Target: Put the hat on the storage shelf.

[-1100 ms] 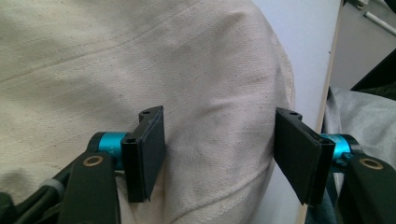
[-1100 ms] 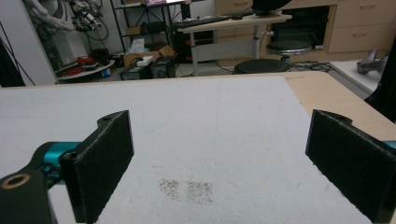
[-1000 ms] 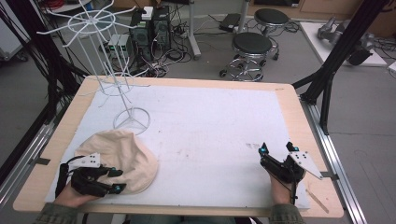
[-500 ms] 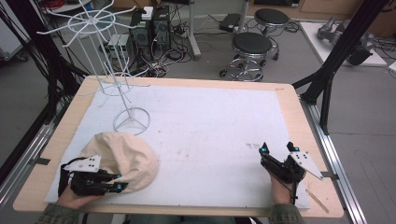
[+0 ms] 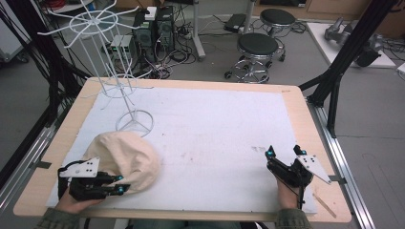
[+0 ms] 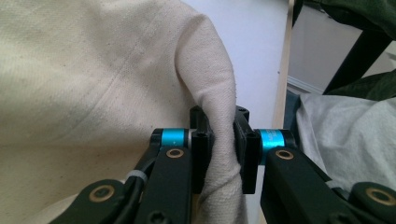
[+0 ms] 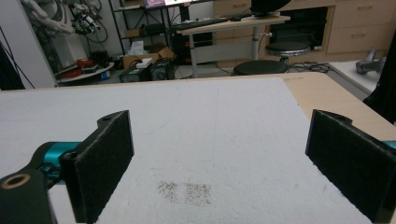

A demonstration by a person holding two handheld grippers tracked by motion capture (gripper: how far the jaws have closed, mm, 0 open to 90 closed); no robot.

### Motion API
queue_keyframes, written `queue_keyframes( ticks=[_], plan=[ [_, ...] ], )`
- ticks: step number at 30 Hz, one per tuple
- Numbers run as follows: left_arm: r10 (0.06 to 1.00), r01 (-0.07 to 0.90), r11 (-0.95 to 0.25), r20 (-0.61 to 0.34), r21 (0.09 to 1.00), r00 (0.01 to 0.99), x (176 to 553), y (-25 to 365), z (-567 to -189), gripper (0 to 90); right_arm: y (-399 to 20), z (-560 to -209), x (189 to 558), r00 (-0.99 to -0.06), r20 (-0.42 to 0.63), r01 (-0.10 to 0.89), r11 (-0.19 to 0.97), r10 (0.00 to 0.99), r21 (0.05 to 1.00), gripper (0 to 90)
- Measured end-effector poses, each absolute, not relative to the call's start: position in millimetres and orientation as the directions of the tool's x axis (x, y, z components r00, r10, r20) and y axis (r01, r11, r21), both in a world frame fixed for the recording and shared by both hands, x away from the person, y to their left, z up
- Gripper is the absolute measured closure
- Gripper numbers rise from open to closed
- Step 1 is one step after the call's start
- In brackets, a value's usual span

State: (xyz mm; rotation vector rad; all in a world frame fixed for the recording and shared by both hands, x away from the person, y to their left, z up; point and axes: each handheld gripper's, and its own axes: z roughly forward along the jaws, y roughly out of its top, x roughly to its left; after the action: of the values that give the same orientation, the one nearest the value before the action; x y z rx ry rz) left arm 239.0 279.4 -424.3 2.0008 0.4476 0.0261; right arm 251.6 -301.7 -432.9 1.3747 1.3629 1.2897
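At the near left corner of the white-covered surface, the left tool is clamped on a fold of the cream cotton cloth hat; the left gripper view shows the rolled brim pinched tight between its two black pads. The hat lies bunched on the surface, just in front of the ring base of the white wire hanging stand, and nothing hangs on the stand's arms. I judge the grasp made and the work at its start: lifting the hat and placing it on the stand both appear left to do. The right tool rests at the near right with its jaws spread wide, holding nothing. How much brim lies behind the pads is hidden, and the hat's opening cannot be made out.
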Motion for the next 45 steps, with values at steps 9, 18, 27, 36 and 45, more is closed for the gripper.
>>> queue_keyframes(
  ticks=[9, 18, 27, 36, 45],
  plan=[
    [0.301, 0.242, -0.408, -0.120, 0.880, 0.946, 233.7, 274.7, -410.6, 80.1, -301.5, -433.1, 252.1, -0.099, 0.121, 0.180, -0.102, 0.988, 0.978, 6.6],
    [0.305, 0.191, -0.403, -0.066, 0.895, 0.950, 226.1, 276.9, -392.5, 79.9, -301.0, -433.3, 252.2, -0.102, 0.121, 0.183, -0.101, 0.987, 0.978, 6.6],
    [0.297, 0.133, -0.378, -0.016, 0.916, 0.955, 217.4, 276.0, -374.9, 79.8, -300.6, -433.4, 252.4, -0.100, 0.121, 0.183, -0.101, 0.988, 0.978, 6.6],
    [0.276, 0.070, -0.349, 0.031, 0.934, 0.961, 206.9, 275.1, -355.8, 79.8, -300.6, -433.3, 252.2, -0.101, 0.116, 0.184, -0.096, 0.988, 0.978, 6.6],
    [0.290, 0.040, -0.332, 0.062, 0.942, 0.955, 203.0, 280.0, -348.4, 79.7, -300.4, -433.4, 252.3, -0.100, 0.116, 0.183, -0.096, 0.988, 0.978, 6.6]
  ],
)
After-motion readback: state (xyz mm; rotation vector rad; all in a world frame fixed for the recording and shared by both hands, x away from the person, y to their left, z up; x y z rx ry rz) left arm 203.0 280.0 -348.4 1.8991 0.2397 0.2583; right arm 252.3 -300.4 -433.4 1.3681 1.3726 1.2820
